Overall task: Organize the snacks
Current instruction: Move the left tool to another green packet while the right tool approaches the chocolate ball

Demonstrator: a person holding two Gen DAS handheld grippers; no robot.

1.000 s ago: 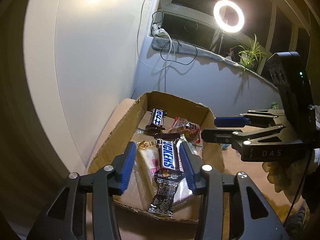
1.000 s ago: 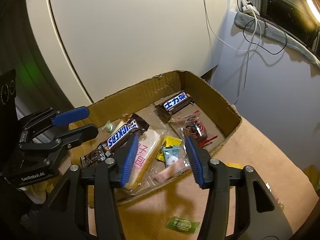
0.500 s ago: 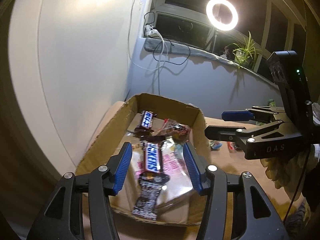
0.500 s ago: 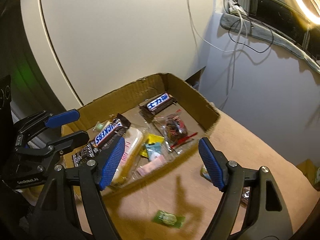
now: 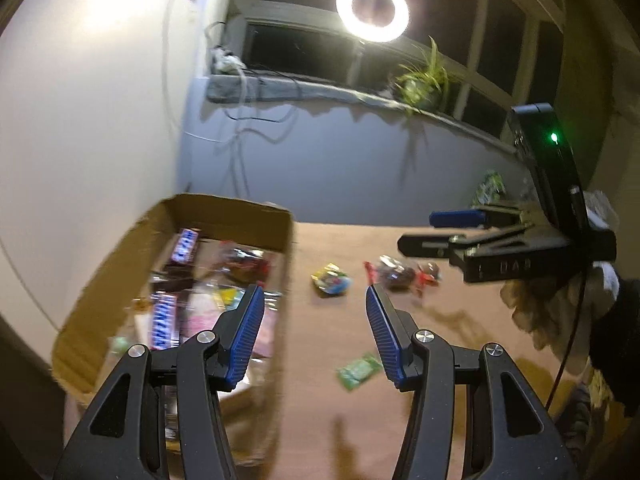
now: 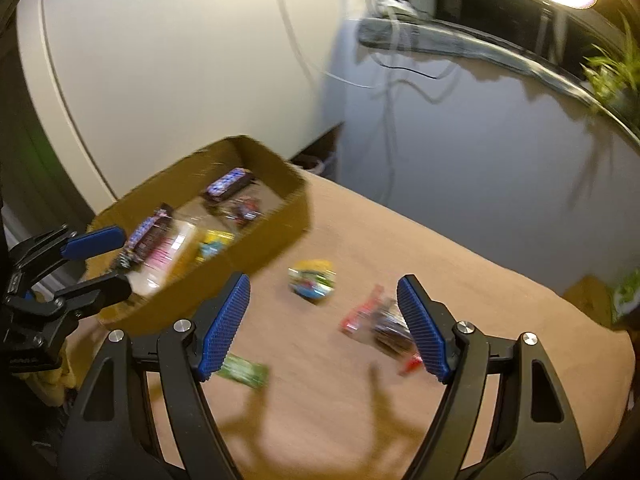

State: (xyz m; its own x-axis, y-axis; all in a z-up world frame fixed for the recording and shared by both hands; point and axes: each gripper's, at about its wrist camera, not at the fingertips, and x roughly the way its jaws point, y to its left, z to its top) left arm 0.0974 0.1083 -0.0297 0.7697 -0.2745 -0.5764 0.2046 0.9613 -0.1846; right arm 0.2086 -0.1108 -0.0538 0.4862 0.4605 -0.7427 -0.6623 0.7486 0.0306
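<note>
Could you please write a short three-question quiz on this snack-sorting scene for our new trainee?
1. True or false: the left gripper holds a snack.
2. How many loose snacks lie on the table outside the cardboard box? A) one B) three C) six
3. Fill in: the flat loose packet nearest the grippers is ____ in colour.

Key
1. False: both it and the right gripper are open and empty.
2. B: the yellow-and-blue packet, the clear red-trimmed packet and the green packet.
3. Green.
</note>
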